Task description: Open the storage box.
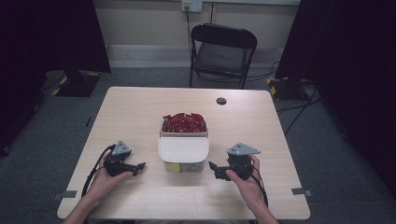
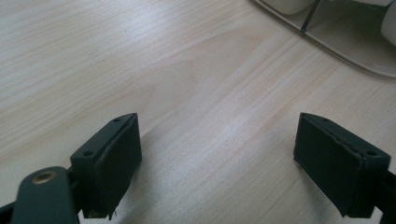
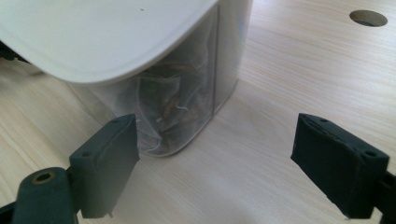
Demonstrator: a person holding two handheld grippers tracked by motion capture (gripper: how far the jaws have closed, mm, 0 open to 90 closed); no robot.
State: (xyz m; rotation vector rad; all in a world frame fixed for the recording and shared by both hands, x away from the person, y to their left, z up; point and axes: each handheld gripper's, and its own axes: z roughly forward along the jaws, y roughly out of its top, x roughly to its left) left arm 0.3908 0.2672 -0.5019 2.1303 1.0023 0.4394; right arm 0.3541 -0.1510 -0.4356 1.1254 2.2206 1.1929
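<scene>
The clear container (image 1: 183,161) stands near the centre of the worktop (image 1: 140,107), towards the person's edge. A white lid (image 1: 183,149) lies across its top; in the right gripper view the lid (image 3: 93,32) overhangs the clear wall (image 3: 187,93), and pale translucent sachets (image 3: 168,112) show through that wall. A yellow item (image 1: 173,167) is visible at the lower left of the container in the high view. Directly behind the container, touching it or just beside it, an open box (image 1: 184,133) holds red packets (image 1: 184,122).

Left claw (image 1: 139,166): held in the left hand (image 1: 105,183), low over the worktop to the left of the container and apart from it. Its jaws stand wide apart with only bare wood between them. In the left gripper view the container's base edge (image 2: 336,46) appears at the upper right.

Right claw (image 1: 212,169): held in the right hand (image 1: 247,184), to the right of the container, pointing towards it. Its jaws stand wide apart and grip nothing; one jaw lies just in front of the container's corner, contact cannot be determined.

A round hole (image 1: 221,101) sits in the far part of the worktop. A black folding chair (image 1: 223,52) stands beyond the worktop
</scene>
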